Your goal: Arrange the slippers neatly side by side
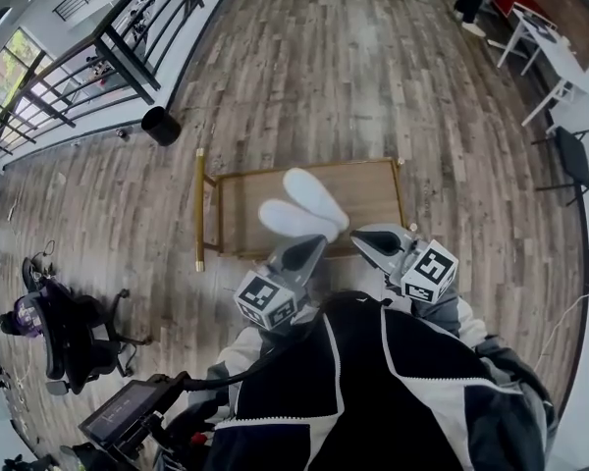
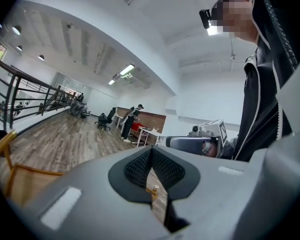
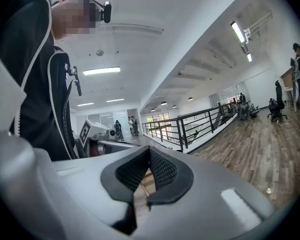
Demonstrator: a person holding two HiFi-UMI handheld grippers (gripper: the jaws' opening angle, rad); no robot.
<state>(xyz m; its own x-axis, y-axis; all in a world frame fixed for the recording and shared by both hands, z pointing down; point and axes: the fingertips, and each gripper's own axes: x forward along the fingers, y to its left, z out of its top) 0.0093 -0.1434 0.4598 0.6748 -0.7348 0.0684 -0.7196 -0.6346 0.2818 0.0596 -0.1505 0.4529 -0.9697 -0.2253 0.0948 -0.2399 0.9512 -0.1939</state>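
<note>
Two white slippers lie on a low wooden table (image 1: 245, 204) in the head view. One slipper (image 1: 316, 196) and the other slipper (image 1: 293, 220) lie at an angle to each other, and their near ends meet at the table's front edge. My left gripper (image 1: 309, 248) is held close to my body just short of them, jaws shut and empty. My right gripper (image 1: 365, 235) hangs beside it to the right, also shut on nothing. In the left gripper view the closed left gripper (image 2: 151, 154) points level across the room. The right gripper view shows the right gripper (image 3: 149, 156) the same way.
A black bin (image 1: 161, 126) stands on the wood floor left of the table, near a black railing (image 1: 98, 47). An office chair (image 1: 69, 332) is at the lower left. A white table (image 1: 560, 57) and a black chair (image 1: 579, 160) stand at the right.
</note>
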